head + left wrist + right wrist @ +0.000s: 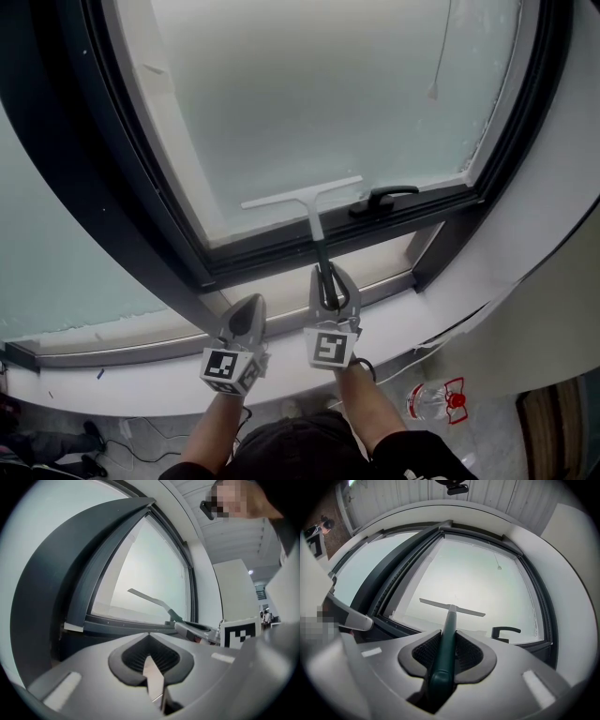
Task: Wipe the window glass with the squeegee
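Note:
The squeegee (314, 211) has a dark green handle and a pale blade lying across the lower part of the frosted window glass (328, 94). My right gripper (330, 281) is shut on the squeegee handle (446, 639), with the blade (452, 607) held level against the pane. My left gripper (246, 314) hangs beside it over the sill, shut with nothing between its jaws. In the left gripper view the squeegee (150, 599) shows off to the right, in front of the glass.
A black window handle (382, 199) sits on the dark frame (281, 246) just right of the blade. A blind cord (437, 56) hangs at upper right. The white sill (394, 272) runs below. A plastic bottle (433, 401) lies on the floor.

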Demonstrator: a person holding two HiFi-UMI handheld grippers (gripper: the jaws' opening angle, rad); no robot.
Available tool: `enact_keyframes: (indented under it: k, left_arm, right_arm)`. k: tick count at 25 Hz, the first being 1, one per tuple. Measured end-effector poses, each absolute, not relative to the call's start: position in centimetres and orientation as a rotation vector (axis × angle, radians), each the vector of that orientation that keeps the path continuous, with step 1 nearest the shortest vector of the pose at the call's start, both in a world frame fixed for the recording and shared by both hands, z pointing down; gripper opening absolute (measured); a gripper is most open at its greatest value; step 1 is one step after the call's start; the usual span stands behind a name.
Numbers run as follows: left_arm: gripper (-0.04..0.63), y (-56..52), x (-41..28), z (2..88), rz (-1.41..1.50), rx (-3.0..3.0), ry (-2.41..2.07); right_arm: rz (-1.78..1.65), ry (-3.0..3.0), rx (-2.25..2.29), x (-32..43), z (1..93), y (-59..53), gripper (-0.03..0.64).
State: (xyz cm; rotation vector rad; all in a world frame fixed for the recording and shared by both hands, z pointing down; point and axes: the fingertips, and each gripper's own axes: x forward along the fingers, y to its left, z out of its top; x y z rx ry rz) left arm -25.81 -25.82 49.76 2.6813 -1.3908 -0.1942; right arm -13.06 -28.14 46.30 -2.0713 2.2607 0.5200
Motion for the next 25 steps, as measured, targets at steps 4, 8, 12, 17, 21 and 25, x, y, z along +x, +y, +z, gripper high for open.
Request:
enact_keyframes:
  k: [4, 8, 12, 17, 21, 25]
  left_arm:
    - [-0.002, -25.9, -25.6, 49.7, -0.171, 2.672, -1.437]
    - [-0.002, -25.5, -25.1, 49.0, -0.168, 2.651, -1.468]
    - [-0.002, -25.1, -25.0, 48.9, -0.165, 2.618, -1.507]
    - [-0.002, -24.6, -24.5, 49.3, -0.172, 2.598, -1.528]
    - [-0.002, -24.3, -24.0, 49.5, -0.199, 2.577, -1.550]
    - [-0.002, -23.6, -24.1, 49.9, -0.216, 2.543, -1.585]
  right_arm:
    - [0.531, 2.276, -2.067, -13.1, 46.6, -28.2, 0.097]
    - [0.526, 2.286, -2.072, -13.1, 46.9, -28.2, 0.097]
    - [0.508, 2.295, -2.055, -13.2, 47.0, -28.2, 0.097]
    - [0.455, 2.356, -2.045, -12.9, 47.9, -27.9, 0.097]
    - [0.405, 2.381, -1.999, -12.5, 47.7, -27.4, 0.097]
    - [0.442, 2.363, -1.927, -12.1, 45.7, -26.0, 0.097]
